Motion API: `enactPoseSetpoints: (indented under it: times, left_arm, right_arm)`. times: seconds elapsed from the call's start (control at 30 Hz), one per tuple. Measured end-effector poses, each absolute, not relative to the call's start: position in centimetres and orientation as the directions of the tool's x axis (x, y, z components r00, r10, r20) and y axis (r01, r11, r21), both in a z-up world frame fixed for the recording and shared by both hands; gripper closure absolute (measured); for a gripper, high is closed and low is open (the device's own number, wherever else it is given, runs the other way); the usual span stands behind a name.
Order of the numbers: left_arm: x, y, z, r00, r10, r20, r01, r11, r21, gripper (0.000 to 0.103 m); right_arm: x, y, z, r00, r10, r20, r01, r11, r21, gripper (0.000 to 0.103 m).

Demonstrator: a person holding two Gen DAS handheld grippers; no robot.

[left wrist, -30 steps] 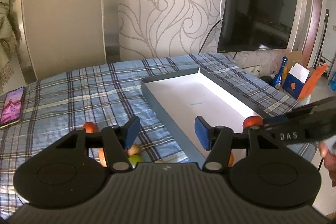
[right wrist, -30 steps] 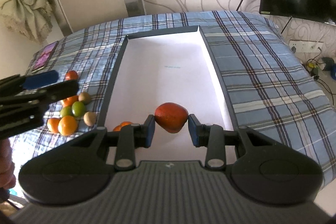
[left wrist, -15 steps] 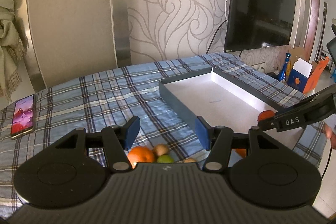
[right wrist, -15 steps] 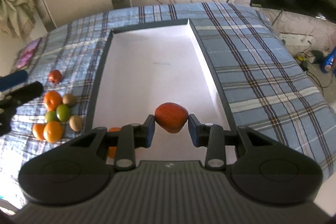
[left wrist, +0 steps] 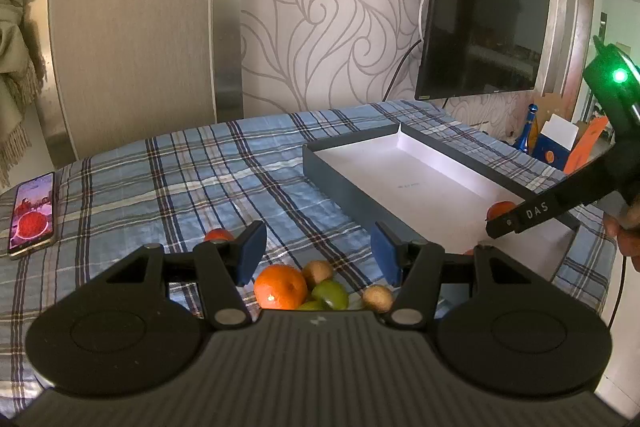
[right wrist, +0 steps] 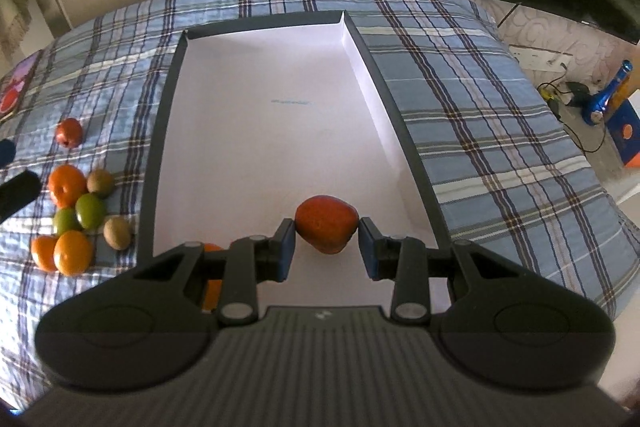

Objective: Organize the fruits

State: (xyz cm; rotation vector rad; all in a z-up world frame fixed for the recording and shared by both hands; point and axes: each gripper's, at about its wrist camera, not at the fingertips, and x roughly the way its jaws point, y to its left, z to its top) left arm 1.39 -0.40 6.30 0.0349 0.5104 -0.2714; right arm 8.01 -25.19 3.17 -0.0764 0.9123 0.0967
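Note:
My right gripper is shut on a red fruit and holds it over the near end of the white-lined box. An orange lies in the box, partly hidden behind my left finger. Left of the box a pile lies on the plaid cloth: oranges, green fruits, brown kiwis and a lone red fruit. My left gripper is open and empty just above that pile, with an orange between its fingers. The box is to its right.
A phone lies at the far left of the plaid-covered table. A TV hangs on the patterned wall behind. Boxes and a blue bottle sit on the floor to the right.
My left gripper has moved left and back, away from the box, so that it stands over the fruit pile. My right gripper holds the red fruit and has shifted slightly over the box.

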Motion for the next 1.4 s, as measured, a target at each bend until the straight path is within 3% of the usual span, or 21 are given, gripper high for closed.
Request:
enactPoseSetpoints:
  times: [0.5, 0.8, 1.4]
  left_arm:
    - [0.0, 0.1, 6.9, 0.857, -0.201, -0.474, 0.226, 0.974, -0.005, 0.04]
    - [-1.8, -1.1, 7.7, 0.864, -0.138, -0.484, 0.178, 0.983, 0.039, 0.04]
    - [-5.4, -3.3, 9.1, 0.866, -0.041, -0.499, 0.079, 0.995, 0.056, 0.04]
  right_arm:
    - [8.8, -25.4, 3.0, 0.625, 0.047, -0.779, -0.088, 0.996, -0.01, 0.065]
    - [8.6, -25.8, 2.4, 0.632, 0.124, -0.765, -0.147, 0.988, 0.039, 0.065]
    - [6.1, -28.4, 4.6, 0.743, 0.172, -0.647, -0.183, 0.982, 0.05, 0.062]
